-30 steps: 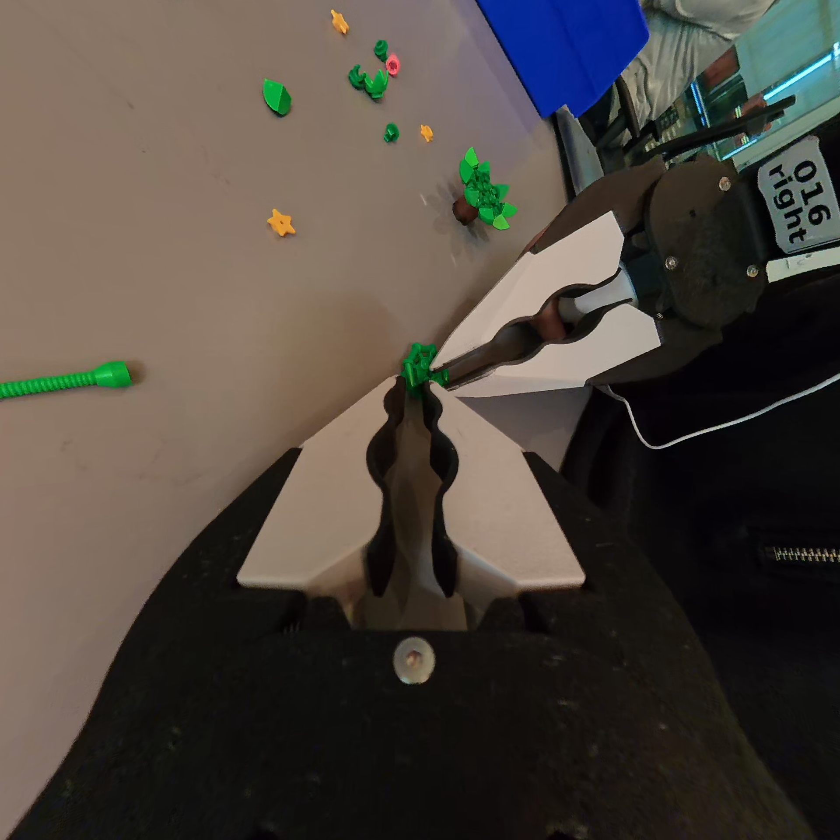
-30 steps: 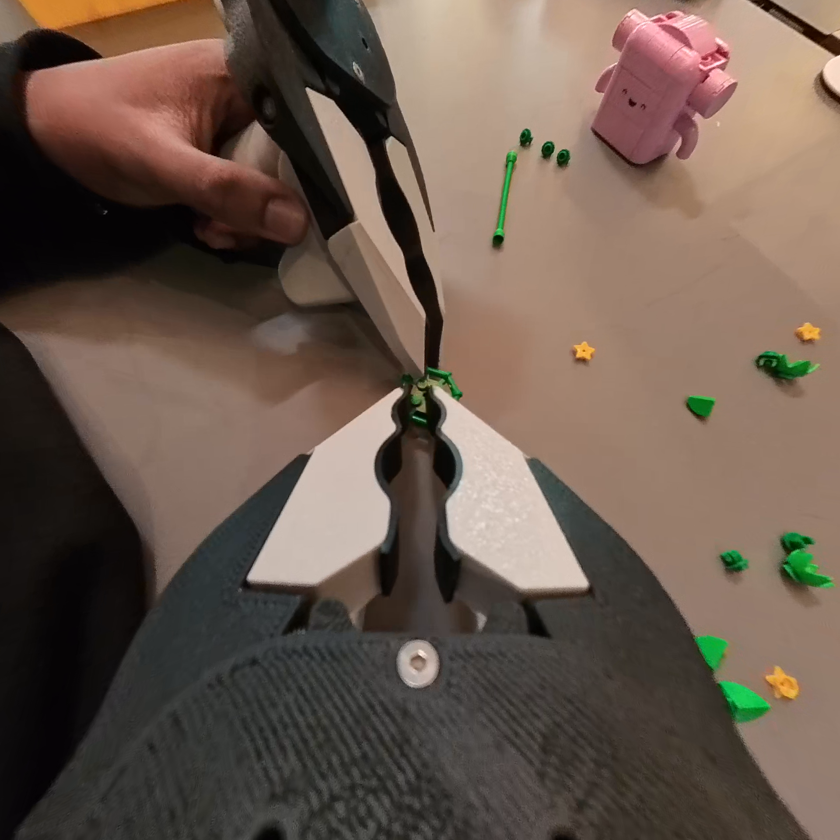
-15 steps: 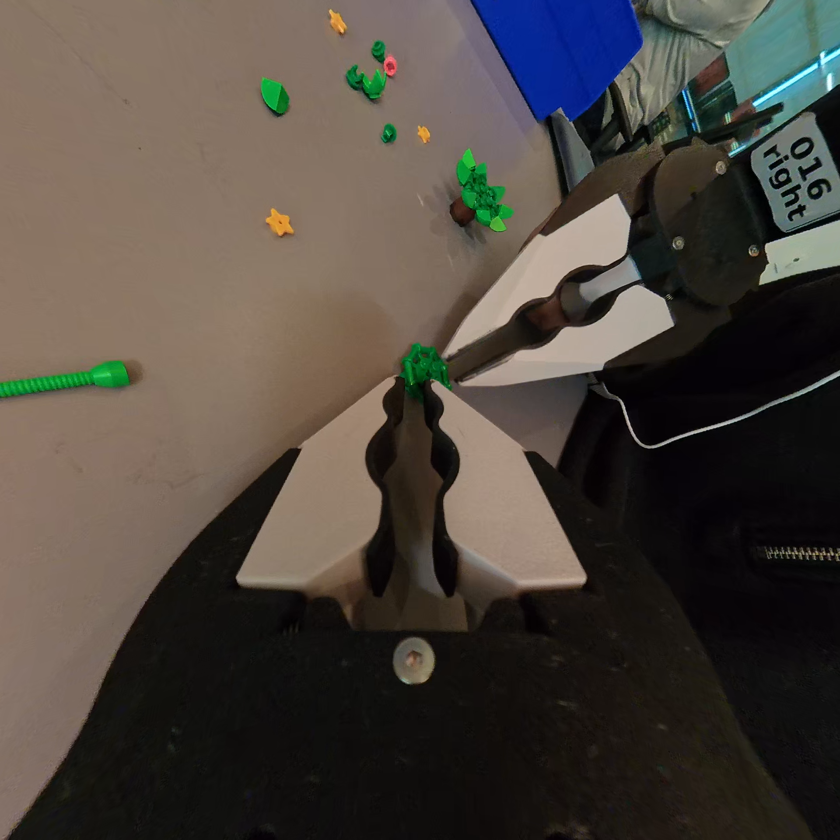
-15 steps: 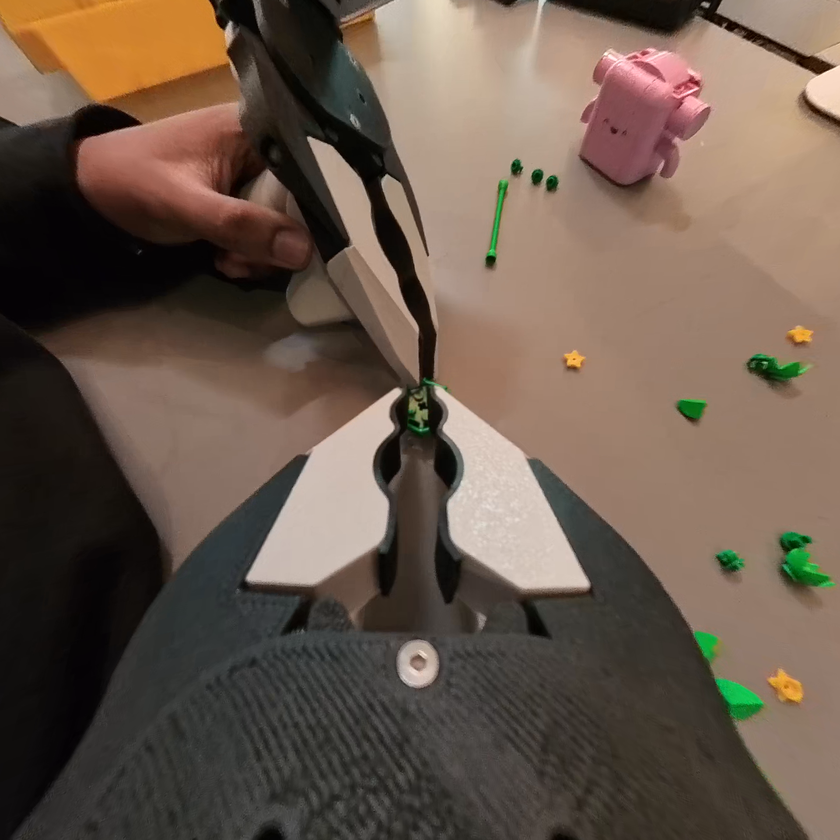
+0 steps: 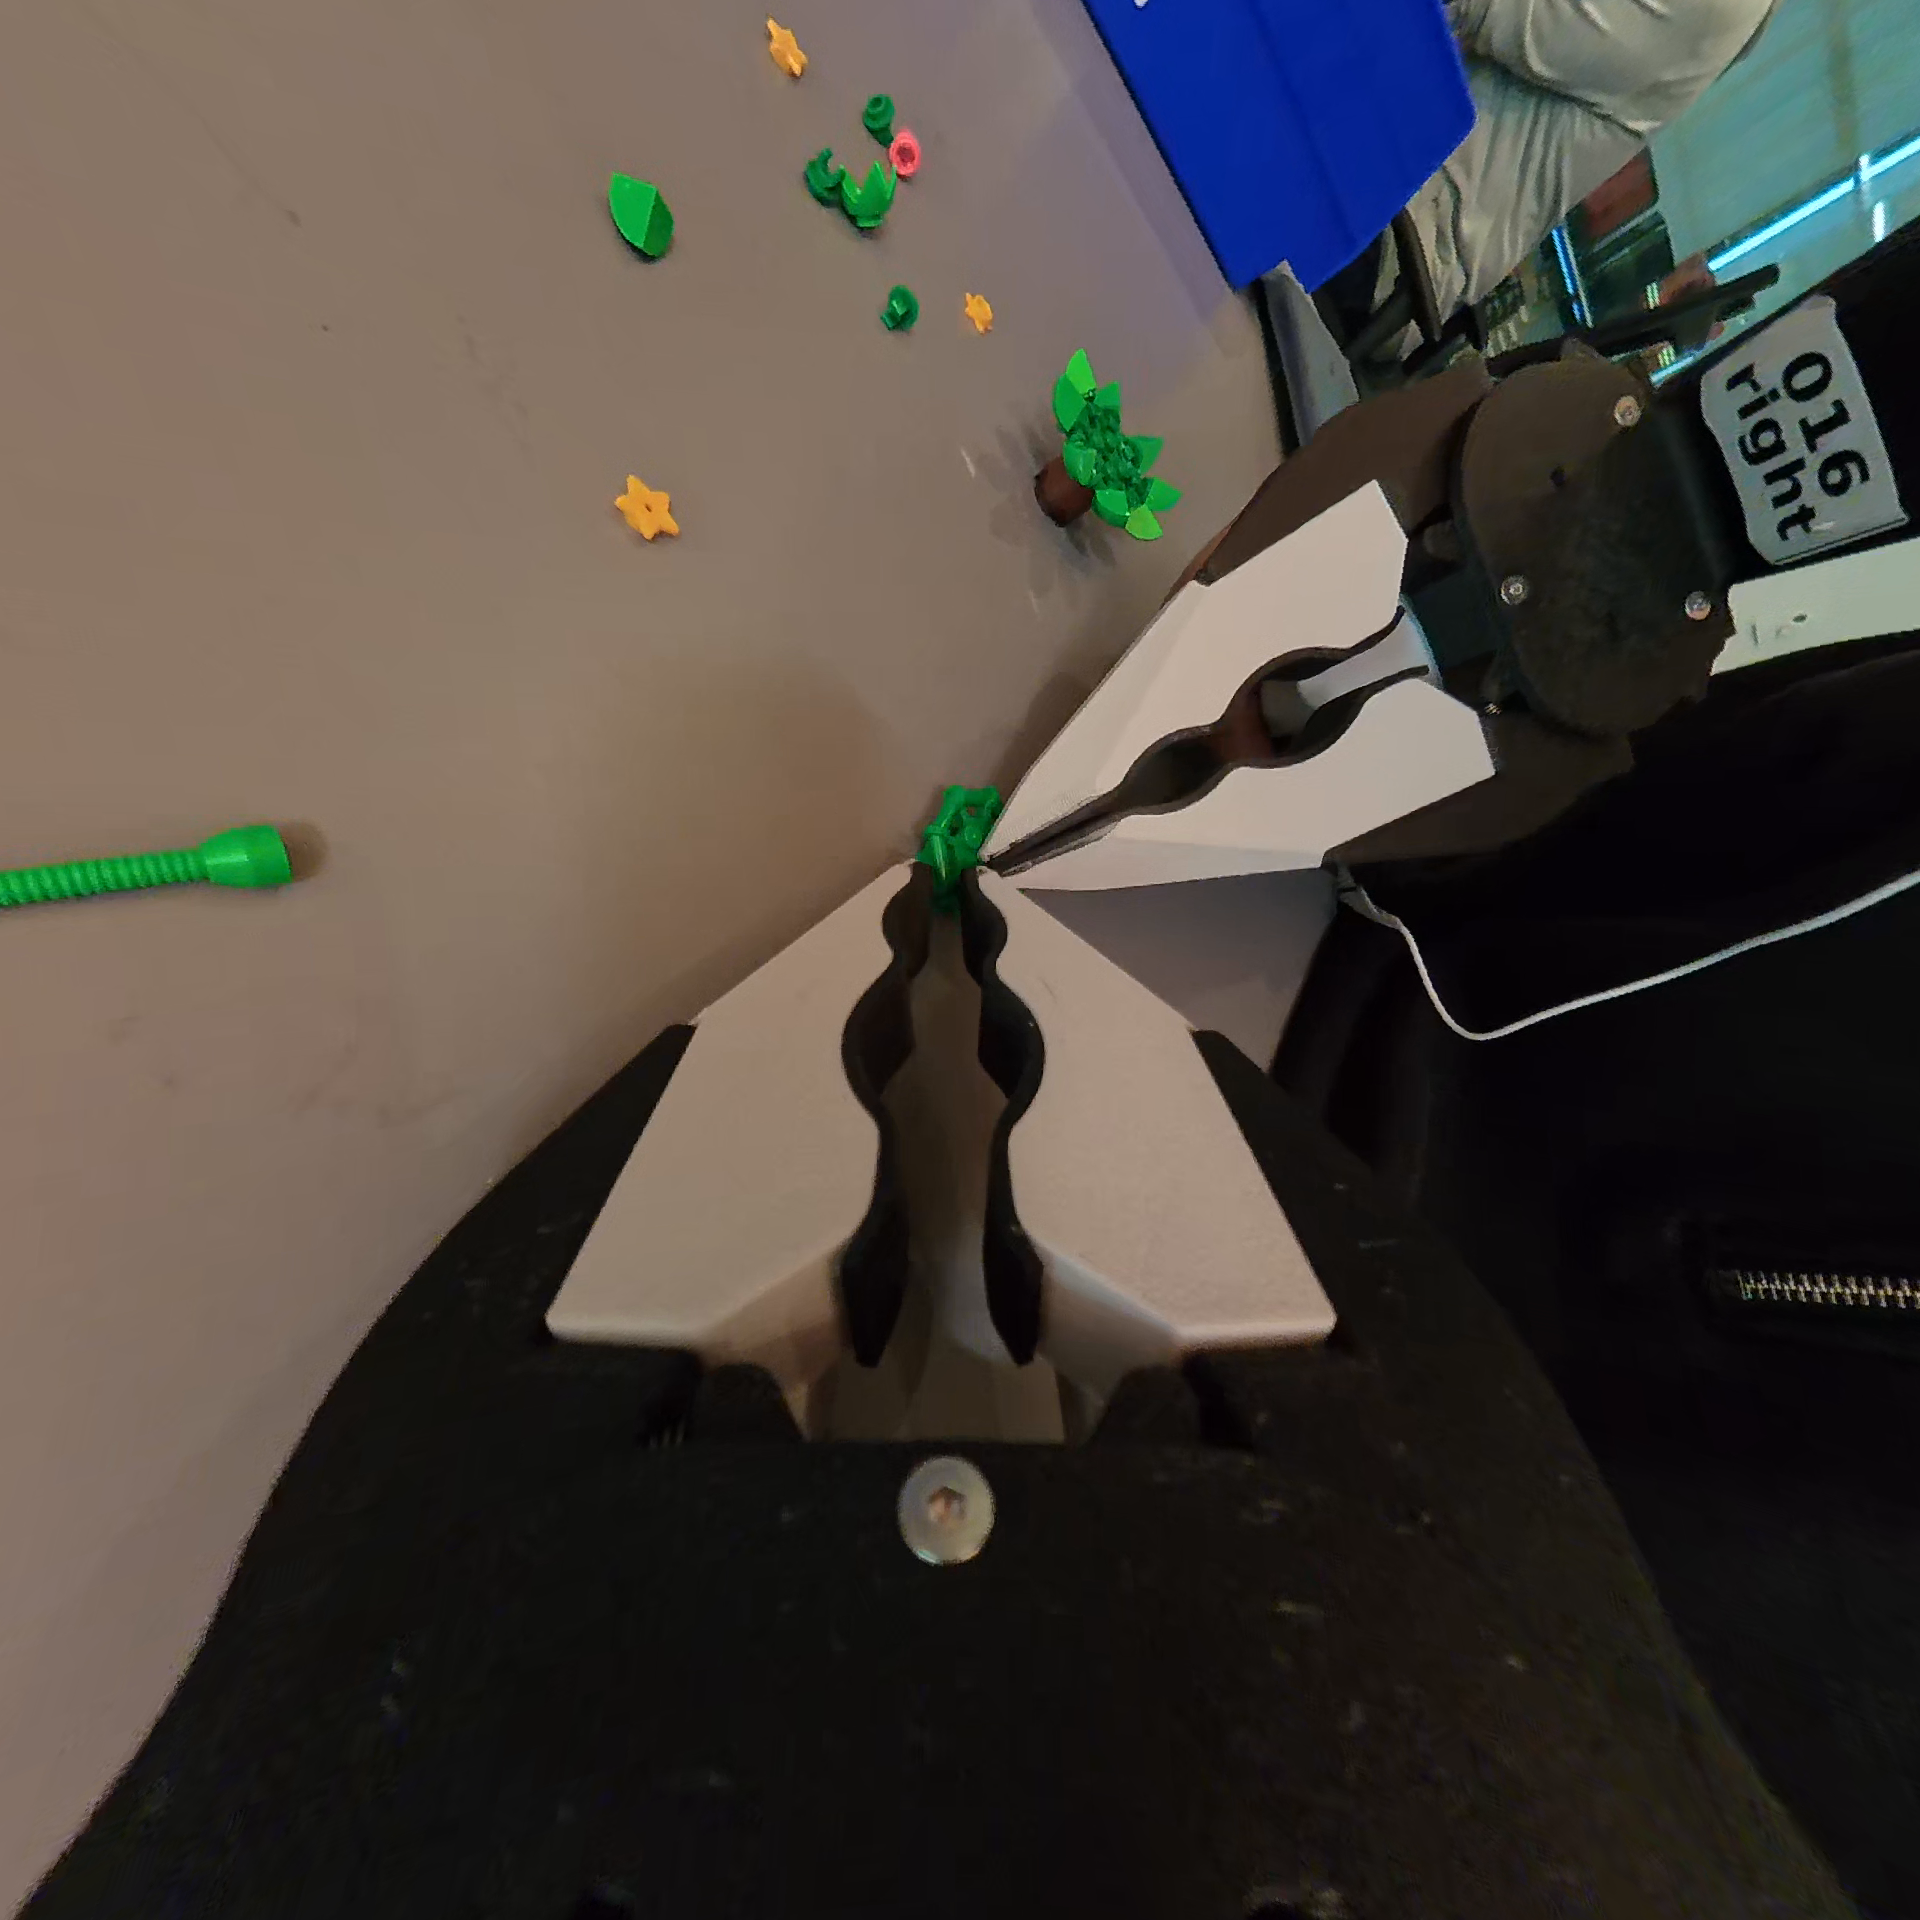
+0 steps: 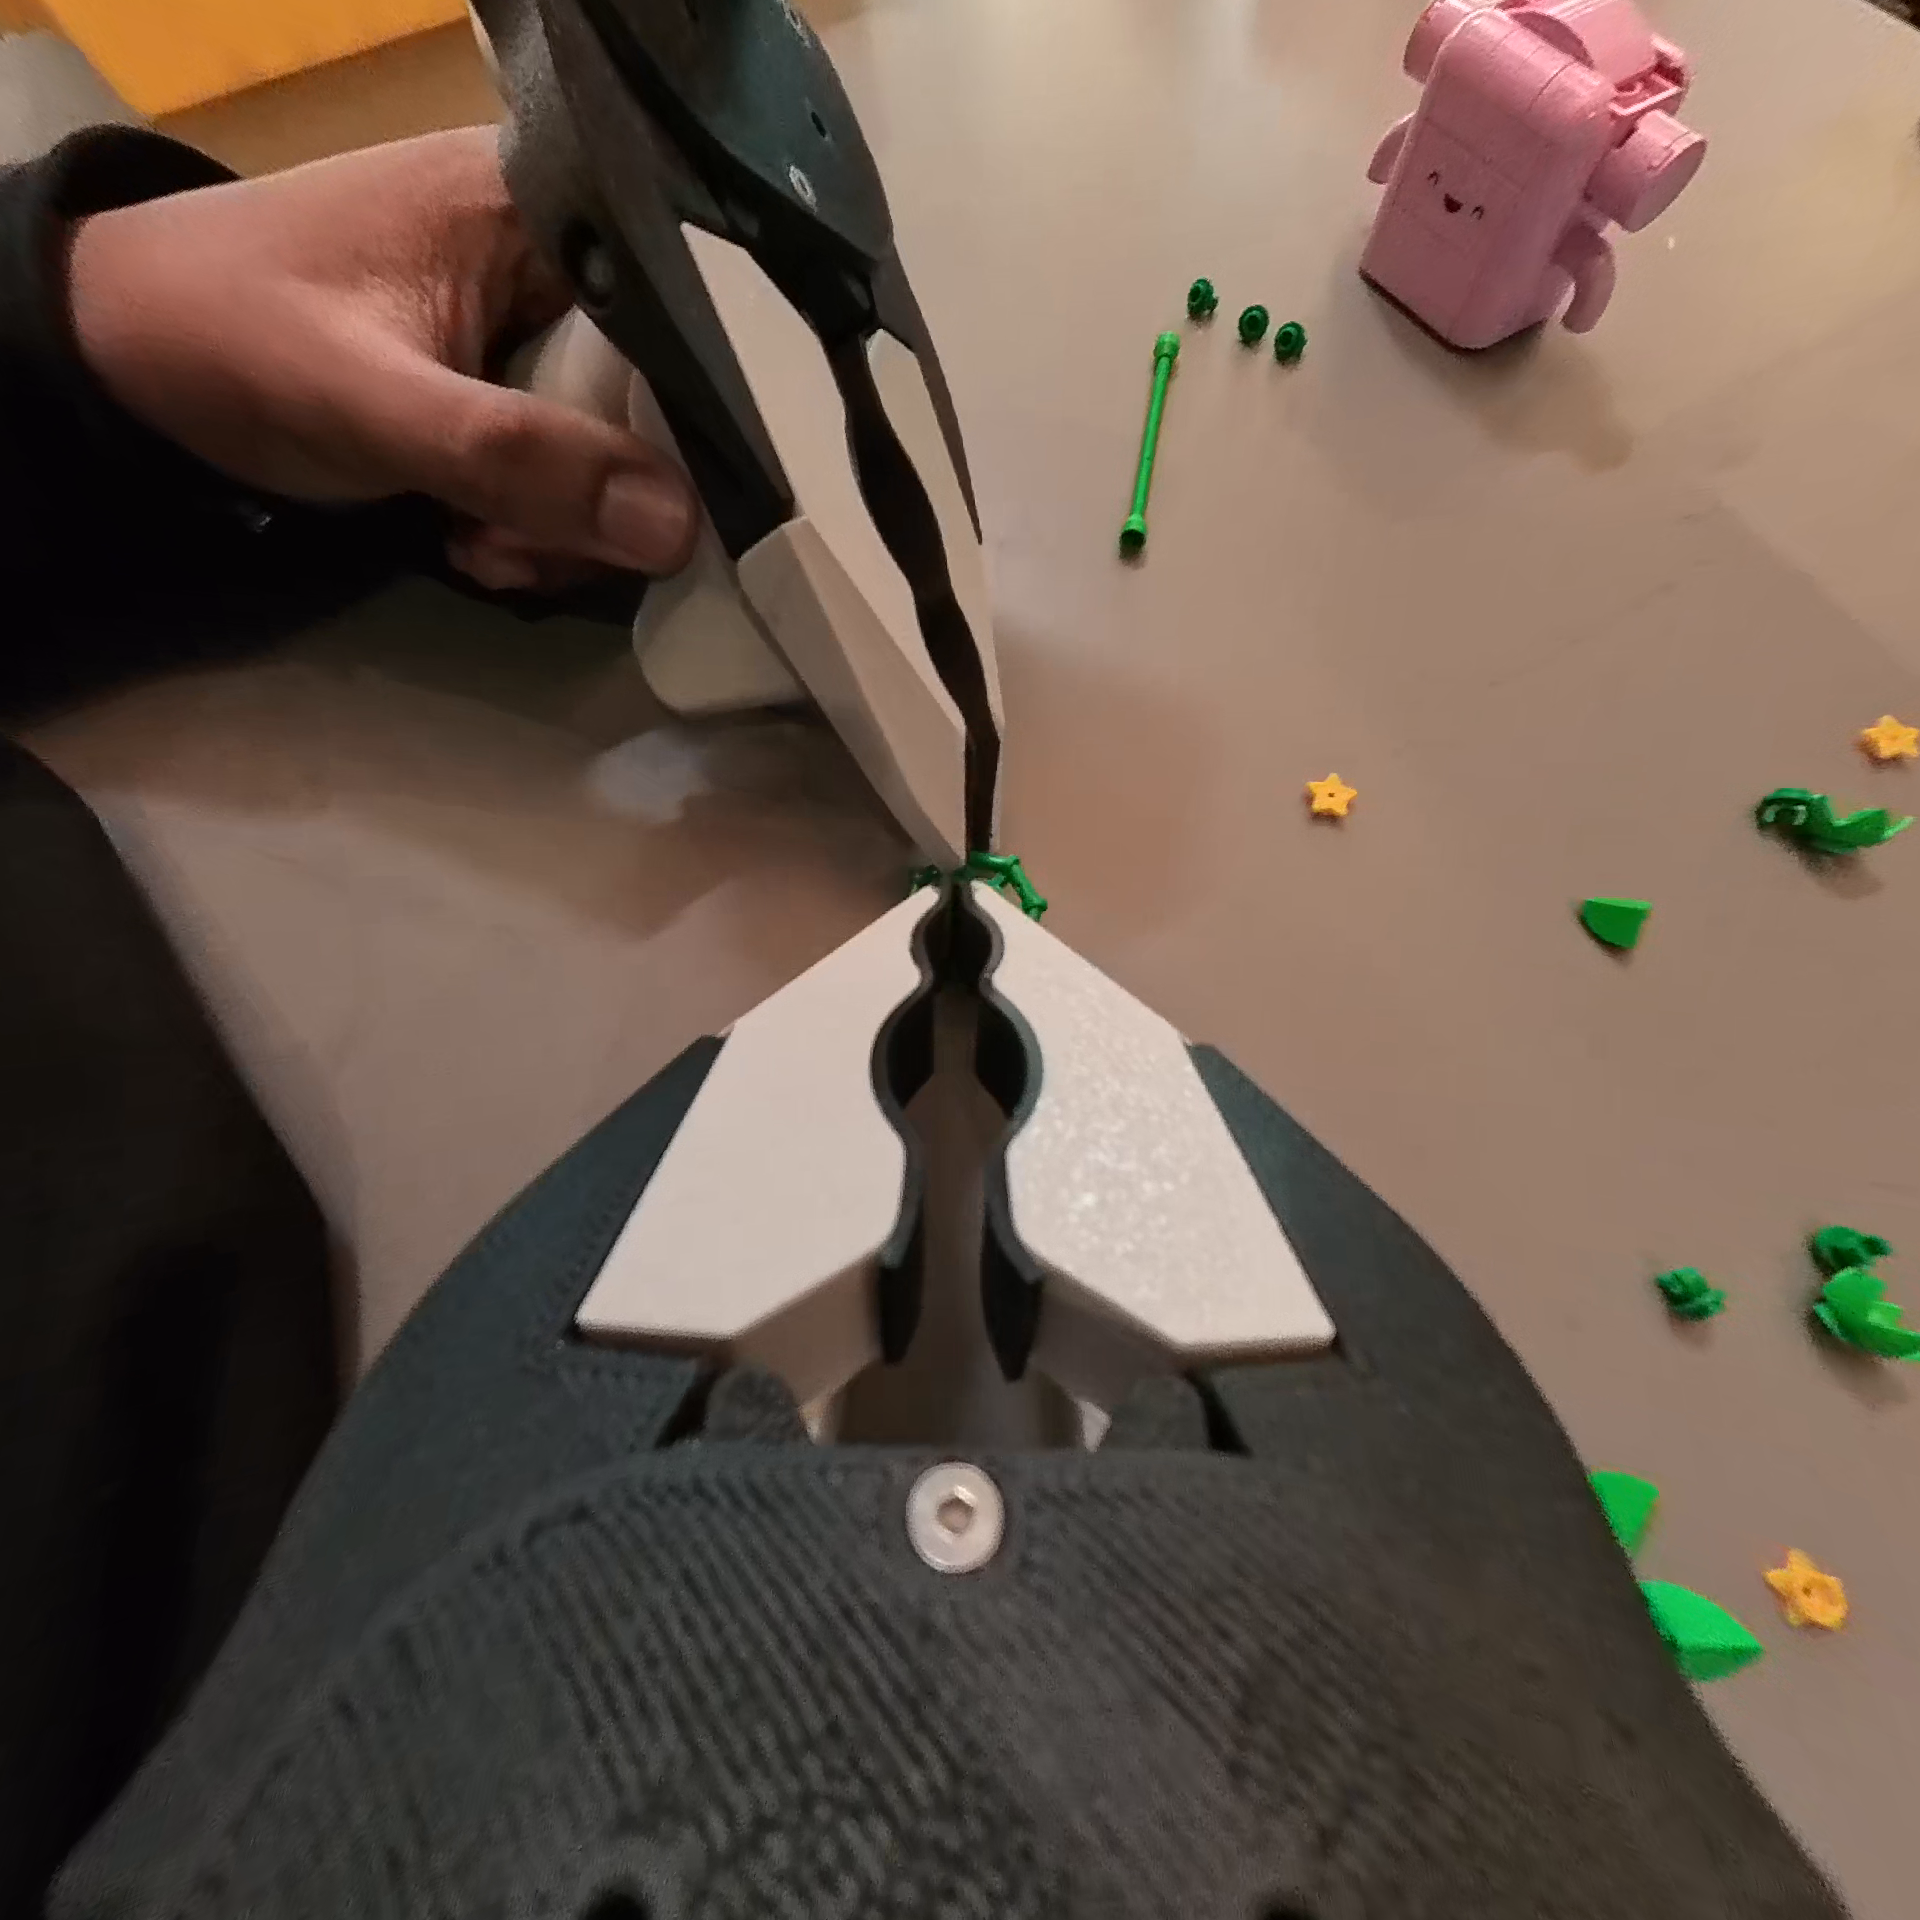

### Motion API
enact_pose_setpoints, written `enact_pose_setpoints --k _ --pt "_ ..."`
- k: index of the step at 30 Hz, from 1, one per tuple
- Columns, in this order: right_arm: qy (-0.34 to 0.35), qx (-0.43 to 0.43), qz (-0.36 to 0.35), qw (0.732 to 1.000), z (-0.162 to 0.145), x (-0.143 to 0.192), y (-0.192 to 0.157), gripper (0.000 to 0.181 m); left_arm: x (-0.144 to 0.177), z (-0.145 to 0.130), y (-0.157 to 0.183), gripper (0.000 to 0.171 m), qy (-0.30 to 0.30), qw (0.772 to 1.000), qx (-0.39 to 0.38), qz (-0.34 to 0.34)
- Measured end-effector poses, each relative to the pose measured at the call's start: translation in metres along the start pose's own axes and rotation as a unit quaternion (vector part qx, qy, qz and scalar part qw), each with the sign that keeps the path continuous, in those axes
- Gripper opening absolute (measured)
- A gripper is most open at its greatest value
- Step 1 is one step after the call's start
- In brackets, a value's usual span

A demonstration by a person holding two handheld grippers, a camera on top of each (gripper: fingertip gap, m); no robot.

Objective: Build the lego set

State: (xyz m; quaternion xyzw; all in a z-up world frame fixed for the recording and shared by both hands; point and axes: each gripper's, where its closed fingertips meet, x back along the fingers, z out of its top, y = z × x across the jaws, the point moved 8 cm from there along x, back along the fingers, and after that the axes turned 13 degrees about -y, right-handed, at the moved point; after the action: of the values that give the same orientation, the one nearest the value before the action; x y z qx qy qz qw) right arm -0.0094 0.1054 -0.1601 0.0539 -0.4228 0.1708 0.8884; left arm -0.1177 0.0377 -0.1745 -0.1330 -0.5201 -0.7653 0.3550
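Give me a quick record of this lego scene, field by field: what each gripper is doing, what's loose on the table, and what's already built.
left gripper: shut on the small green lego piece
right gripper: tips nearly shut, meeting the same piece; whether it grips it is unclear
loose parts: green ridged rod, three dark green studs, yellow stars, green leaves
already built: pink figure, small plant with a brown base
surface: grey table
background: blue box

green leafy piece (image 5: pixel 958 831) | pink figure (image 6: pixel 1496 177) | yellow star (image 6: pixel 1330 796) | grey-brown table (image 5: pixel 312 520) | blue bin (image 5: pixel 1299 114)
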Motion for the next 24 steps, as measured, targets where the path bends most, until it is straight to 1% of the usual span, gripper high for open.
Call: enact_pose_setpoints --k 3,9,11,15,19,21,24 --pt "-0.001 -0.017 0.012 1.0 0.0 0.0 0.002 0.0 0.0 0.0 0.0 0.002 0.0 1.0 0.003 0.0" --pt "-0.005 -0.109 0.115 0.987 -0.002 -0.002 0.014 0.0 -0.001 0.001 -0.001 0.002 0.006 1.0 0.017 -0.003" --pt "-0.009 -0.126 0.131 0.983 -0.002 -0.002 0.016 0.0 -0.001 0.001 -0.001 0.002 0.009 1.0 0.023 -0.003" --pt "-0.017 -0.138 0.133 0.981 -0.002 -0.002 0.016 0.0 -0.002 0.001 0.0 0.002 0.013 1.0 0.028 0.005" --pt "-0.005 -0.152 0.148 0.977 -0.005 -0.003 0.018 0.0 -0.004 0.0 0.006 0.002 0.011 0.999 -0.007 0.051" --pt "-0.006 -0.14 0.138 0.98 -0.004 -0.002 0.017 0.0 -0.004 0.0 0.006 0.003 0.01 0.998 -0.011 0.057" --pt "-0.005 -0.104 0.11 0.988 -0.004 0.0 0.013 0.0 -0.005 -0.001 0.006 0.003 0.009 0.999 0.0 0.039"
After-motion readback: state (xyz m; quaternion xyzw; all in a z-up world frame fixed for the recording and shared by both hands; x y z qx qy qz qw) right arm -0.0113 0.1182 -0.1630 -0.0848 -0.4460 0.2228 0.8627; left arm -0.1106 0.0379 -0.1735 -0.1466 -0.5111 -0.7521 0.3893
